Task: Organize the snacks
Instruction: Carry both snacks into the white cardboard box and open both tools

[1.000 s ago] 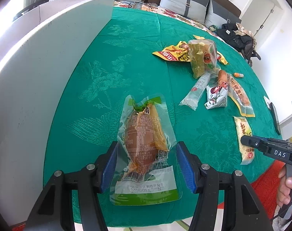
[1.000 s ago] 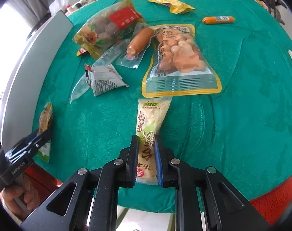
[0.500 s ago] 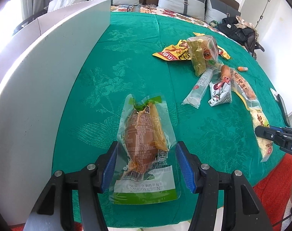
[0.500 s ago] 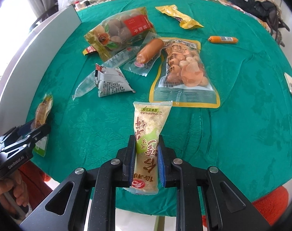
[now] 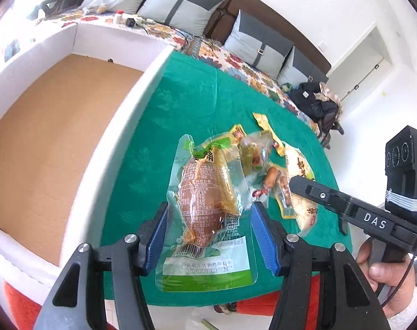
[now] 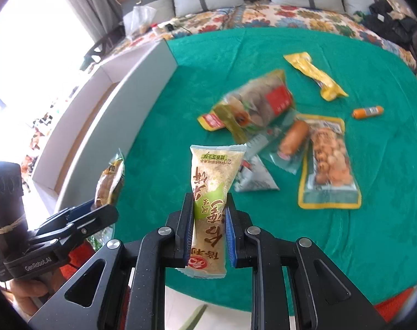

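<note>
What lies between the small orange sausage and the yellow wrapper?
Nothing: right wrist view shows bare green cloth between the small orange sausage and yellow wrapper.

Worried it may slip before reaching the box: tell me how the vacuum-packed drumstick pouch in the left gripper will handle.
The drumstick pouch looks glossy, so probably slippery. The left gripper holds only its film edges, which may flex. The dense meat probably makes it heavy and liable to sag.
</note>
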A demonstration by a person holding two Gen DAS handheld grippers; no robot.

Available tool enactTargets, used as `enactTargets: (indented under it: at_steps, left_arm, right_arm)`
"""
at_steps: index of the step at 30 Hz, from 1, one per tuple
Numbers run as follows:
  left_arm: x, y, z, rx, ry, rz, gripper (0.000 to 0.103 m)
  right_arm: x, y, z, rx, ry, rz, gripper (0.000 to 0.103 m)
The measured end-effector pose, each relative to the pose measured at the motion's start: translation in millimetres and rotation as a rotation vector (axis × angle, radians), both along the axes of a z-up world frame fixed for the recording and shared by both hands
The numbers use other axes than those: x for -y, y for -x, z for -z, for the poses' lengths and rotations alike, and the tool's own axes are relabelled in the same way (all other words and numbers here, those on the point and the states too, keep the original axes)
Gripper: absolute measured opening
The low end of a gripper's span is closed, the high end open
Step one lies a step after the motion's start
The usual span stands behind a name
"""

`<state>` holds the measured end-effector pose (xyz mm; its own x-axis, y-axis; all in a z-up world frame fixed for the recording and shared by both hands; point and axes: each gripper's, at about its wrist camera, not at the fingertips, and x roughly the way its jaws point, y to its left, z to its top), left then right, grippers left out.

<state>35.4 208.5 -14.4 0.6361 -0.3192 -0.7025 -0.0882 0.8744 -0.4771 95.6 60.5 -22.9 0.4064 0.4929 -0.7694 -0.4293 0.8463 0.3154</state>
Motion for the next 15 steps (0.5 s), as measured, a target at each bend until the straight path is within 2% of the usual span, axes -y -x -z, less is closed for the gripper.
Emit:
enactTargets:
  at_steps: [2,3,4,6,7,8,9,10,12,15]
  left_arm:
    - [-41,5,-18,0.013,-0.069,-0.091,0.058]
    - [-63,7,-22,0.006,-0.103,-0.143,0.058]
    - [-85,9,-23,-0.011,-0.129,-0.199,0.058]
    - [-123,10,-19,-0.057,-0.203,-0.286,0.061]
    - [-138,9,-14,-0.097,-0.25,-0.32,0.066]
    - [-150,9,-8,-0.131,-0.282,-0.336,0.079]
    - [-160,11,-1,-0.149,-0.301,-0.345,0.084]
    - [-167,13,4,-0.163,-0.315,-0.356,0.084]
    - [-173,23,13,-0.182,-0.33,-0.379,0.084]
    - [-168,34,21,-0.167,-0.316,-0.404,0.084]
  right_arm:
    - [-39,5,-34,0.051,-0.046,-0.088,0.021]
    - [-43,12,-52,0.069,-0.069,-0.134,0.021]
    - [-38,19,-69,0.083,-0.094,-0.177,0.021]
    - [-78,12,-85,0.095,-0.13,-0.252,0.021]
    - [-98,12,-89,0.096,-0.141,-0.285,0.022]
    - [-114,15,-89,0.089,-0.148,-0.313,0.029]
    - [-126,3,-88,0.071,-0.151,-0.33,0.052]
    - [-133,-5,-84,0.059,-0.154,-0.33,0.06]
    - [-131,0,-84,0.06,-0.167,-0.31,0.06]
    - [-104,3,-75,0.075,-0.162,-0.281,0.06]
